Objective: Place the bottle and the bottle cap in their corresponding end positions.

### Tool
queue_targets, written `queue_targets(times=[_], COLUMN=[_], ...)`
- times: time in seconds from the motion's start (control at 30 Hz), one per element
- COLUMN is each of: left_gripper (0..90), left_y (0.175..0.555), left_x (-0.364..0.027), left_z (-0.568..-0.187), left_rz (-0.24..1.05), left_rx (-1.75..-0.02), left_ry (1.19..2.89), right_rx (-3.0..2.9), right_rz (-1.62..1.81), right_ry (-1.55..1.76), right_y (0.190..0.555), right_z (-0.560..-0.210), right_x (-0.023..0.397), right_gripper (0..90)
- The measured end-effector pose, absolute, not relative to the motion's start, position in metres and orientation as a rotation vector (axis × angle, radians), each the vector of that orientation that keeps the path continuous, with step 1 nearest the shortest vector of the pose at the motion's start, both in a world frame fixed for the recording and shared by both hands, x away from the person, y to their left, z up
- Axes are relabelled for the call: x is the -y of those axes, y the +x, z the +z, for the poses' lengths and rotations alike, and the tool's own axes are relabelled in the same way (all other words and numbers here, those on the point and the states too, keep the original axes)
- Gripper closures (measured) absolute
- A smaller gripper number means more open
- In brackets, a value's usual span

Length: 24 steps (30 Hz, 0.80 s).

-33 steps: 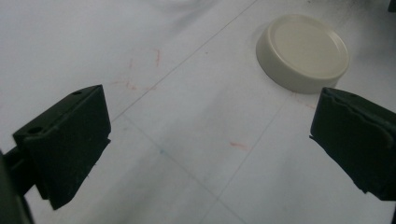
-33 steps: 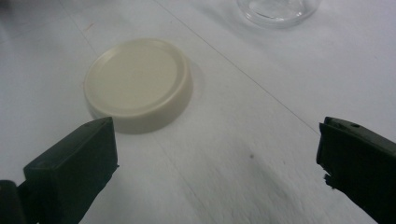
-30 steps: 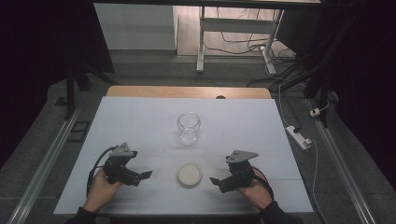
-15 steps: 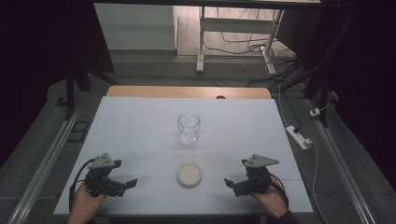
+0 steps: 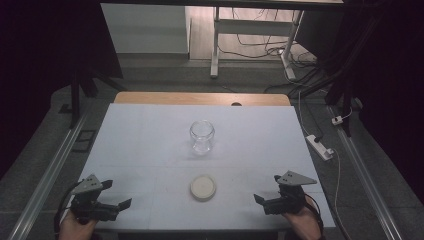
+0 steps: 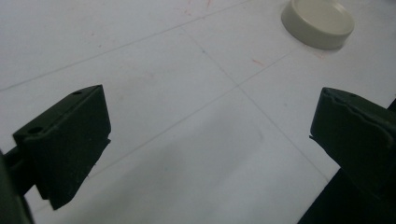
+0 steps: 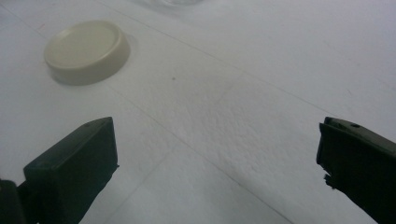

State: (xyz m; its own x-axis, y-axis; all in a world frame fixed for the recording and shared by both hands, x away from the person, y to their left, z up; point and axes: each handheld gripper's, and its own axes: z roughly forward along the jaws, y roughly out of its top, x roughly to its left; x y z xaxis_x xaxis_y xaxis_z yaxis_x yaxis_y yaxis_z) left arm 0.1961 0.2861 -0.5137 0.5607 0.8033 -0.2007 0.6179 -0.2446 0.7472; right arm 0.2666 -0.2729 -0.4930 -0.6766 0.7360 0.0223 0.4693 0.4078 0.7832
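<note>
High view: a clear glass jar (image 5: 202, 136) stands upright and uncapped near the middle of the white table (image 5: 260, 135). Its cream-coloured lid (image 5: 203, 187) lies flat on the table nearer the person, well apart from the jar and roughly in line with it.

Step in hand, as judged: the start of the work, before any approach. Nothing is grasped, and both tools sit low at the near edge of the table, one to each side of the lid.

Left gripper (image 5: 122, 204): jaws spread wide, holding nothing and touching nothing. In the left gripper view the lid (image 6: 317, 22) lies ahead, beyond the jaws, with bare table between them.

Right gripper (image 5: 259, 199): jaws likewise spread wide and empty. In the right gripper view the lid (image 7: 87, 50) lies ahead, clear of both jaws.

Next move, as judged: one gripper would need to travel inward to the lid, bracket its rim with the jaws and close on it. The other would likely have to steady the jar, since thin glass may slide or tip under a downward push. The lid is low and flat, so the jaws must come down close to the table surface to catch its edge.
</note>
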Motion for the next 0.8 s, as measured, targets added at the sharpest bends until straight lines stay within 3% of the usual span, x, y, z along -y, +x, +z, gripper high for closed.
queue_targets(times=[0.8], left_gripper=[0.0], left_y=[0.177], left_x=[-0.294], left_z=[-0.525], left_rz=[0.289], left_rx=[-1.237], left_ry=[2.029], right_rx=[-2.296], right_rz=[1.087], right_ry=[1.204], right_y=[0.248], right_z=[-0.498], right_x=[0.305], right_gripper=[0.0])
